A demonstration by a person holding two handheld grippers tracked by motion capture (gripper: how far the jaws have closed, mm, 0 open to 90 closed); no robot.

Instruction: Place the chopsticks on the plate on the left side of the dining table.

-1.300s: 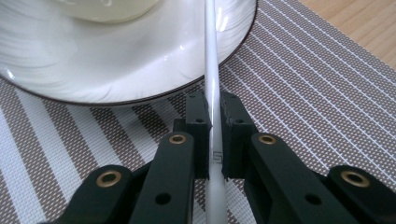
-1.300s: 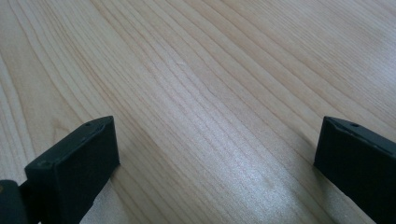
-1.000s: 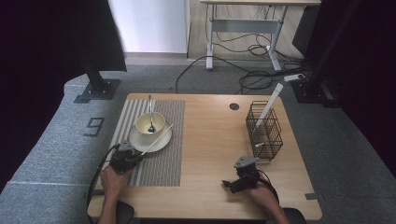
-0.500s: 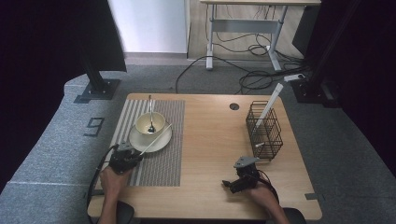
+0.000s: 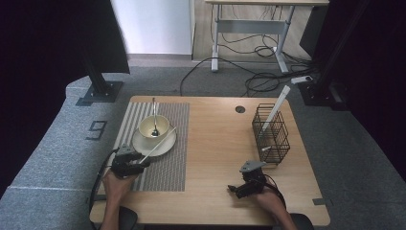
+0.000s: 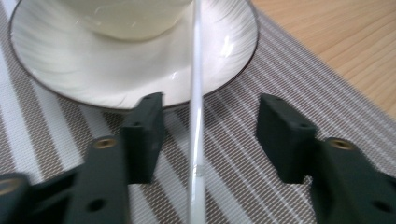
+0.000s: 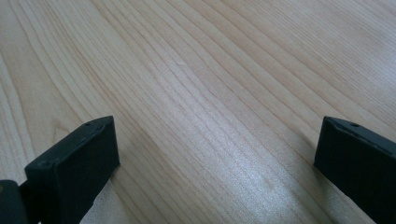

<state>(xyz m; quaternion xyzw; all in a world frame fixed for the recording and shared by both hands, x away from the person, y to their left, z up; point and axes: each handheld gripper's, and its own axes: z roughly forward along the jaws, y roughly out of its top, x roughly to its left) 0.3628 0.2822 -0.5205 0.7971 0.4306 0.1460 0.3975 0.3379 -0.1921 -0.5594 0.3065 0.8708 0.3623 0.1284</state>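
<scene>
White chopstick [image 6: 196, 93] lies slanted, far end propped on the saucer [image 6: 224, 51] rim beside the bowl [image 5: 154, 126], near end on the striped placemat [image 6: 289, 74]; this looks like a laid place setting. Left gripper [image 6: 205, 135] has just been opening: jaws about half apart, chopstick between them, neither pad pressing it. Right gripper [image 7: 215, 158] rests wide open over bare table [image 7: 210, 70], holding nothing. 1 more white stick stands in the wire basket [image 5: 271, 134].

A black wire basket [image 5: 271, 134] stands on the wooden table [image 5: 215, 143].

Lab: black curtains [image 5: 57, 38], cabled desk [image 5: 249, 28], carpet [image 5: 57, 158].
</scene>
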